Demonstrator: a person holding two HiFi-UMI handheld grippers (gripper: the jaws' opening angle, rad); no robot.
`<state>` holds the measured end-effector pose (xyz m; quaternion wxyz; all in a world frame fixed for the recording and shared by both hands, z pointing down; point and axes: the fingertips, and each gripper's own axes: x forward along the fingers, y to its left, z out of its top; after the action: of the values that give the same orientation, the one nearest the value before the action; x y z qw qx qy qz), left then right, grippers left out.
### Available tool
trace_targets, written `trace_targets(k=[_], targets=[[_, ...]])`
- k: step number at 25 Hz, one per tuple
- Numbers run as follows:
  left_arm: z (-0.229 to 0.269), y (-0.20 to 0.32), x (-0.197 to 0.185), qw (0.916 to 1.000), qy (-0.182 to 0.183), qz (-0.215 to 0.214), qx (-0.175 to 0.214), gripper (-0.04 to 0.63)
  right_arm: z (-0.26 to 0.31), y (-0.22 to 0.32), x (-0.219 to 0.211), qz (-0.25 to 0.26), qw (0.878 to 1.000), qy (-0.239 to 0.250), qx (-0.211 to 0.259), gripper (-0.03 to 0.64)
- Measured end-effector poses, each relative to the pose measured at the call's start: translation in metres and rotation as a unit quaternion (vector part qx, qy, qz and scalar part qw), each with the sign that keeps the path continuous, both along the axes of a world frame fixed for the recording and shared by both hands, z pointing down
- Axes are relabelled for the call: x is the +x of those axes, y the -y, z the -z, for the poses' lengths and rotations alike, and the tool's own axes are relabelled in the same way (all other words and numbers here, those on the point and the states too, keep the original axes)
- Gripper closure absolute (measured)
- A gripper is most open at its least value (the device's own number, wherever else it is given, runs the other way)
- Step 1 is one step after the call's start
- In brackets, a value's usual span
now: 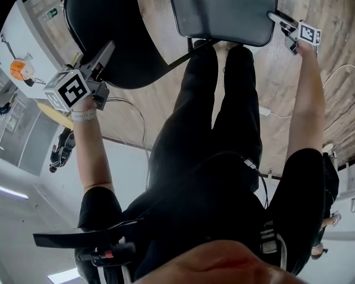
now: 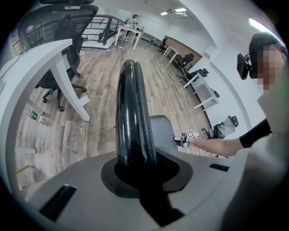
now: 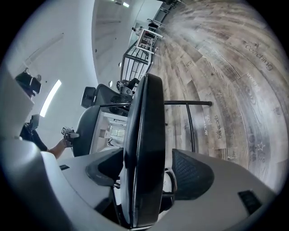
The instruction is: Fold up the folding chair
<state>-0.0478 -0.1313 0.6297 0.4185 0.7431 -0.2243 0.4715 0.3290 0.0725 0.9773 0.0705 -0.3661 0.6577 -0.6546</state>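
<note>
Black-trousered legs (image 1: 238,111) of the person filled the middle of the head view, and beyond them one folding chair (image 1: 138,66) stood open on the wooden floor (image 1: 277,77). Two grippers reached it, each carrying one marker cube, the left cube (image 1: 67,91) and the right cube (image 1: 309,32). The left gripper (image 1: 109,48) sat at the rim of the chair's black backrest (image 1: 111,22), and its own view showed both jaws drawn in, pinching that glossy rim between them. The right gripper (image 1: 273,16) met the right corner of the grey seat (image 1: 211,16). Its jaws stood spread wide, with the seat's edge running between them, close beside one pad and clear of the other.
</note>
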Motion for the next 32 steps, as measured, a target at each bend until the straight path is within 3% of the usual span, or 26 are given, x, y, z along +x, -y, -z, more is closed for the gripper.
trace_targets(k=[9, 12, 21, 24, 29, 32], targets=[[0.000, 0.001, -0.001, 0.9998, -0.002, 0.013, -0.018, 0.545, -0.004, 0.011, -0.014, 0.017, 0.997, 0.073, 0.015, 0.305], [0.000, 0.001, -0.002, 0.9997, -0.002, 0.015, -0.018, 0.546, -0.001, 0.013, -0.017, 0.023, 0.995, 0.096, 0.030, 0.337], [0.014, 0.003, -0.014, 0.9995, -0.002, 0.021, -0.024, 0.548, 0.015, 0.020, -0.028, 0.030, 0.994, 0.101, 0.029, 0.356], [0.032, 0.007, -0.020, 0.9998, 0.007, 0.016, -0.013, 0.548, 0.040, 0.027, -0.038, 0.037, 0.993, 0.111, 0.031, 0.359], [0.084, 0.022, -0.063, 0.9998, 0.016, 0.012, 0.004, 0.548, 0.113, 0.052, -0.097, 0.048, 0.990, 0.131, 0.032, 0.374], [0.084, 0.022, -0.051, 0.9998, 0.015, 0.009, 0.014, 0.548, 0.132, 0.061, -0.095, 0.064, 0.987, 0.137, 0.055, 0.388]])
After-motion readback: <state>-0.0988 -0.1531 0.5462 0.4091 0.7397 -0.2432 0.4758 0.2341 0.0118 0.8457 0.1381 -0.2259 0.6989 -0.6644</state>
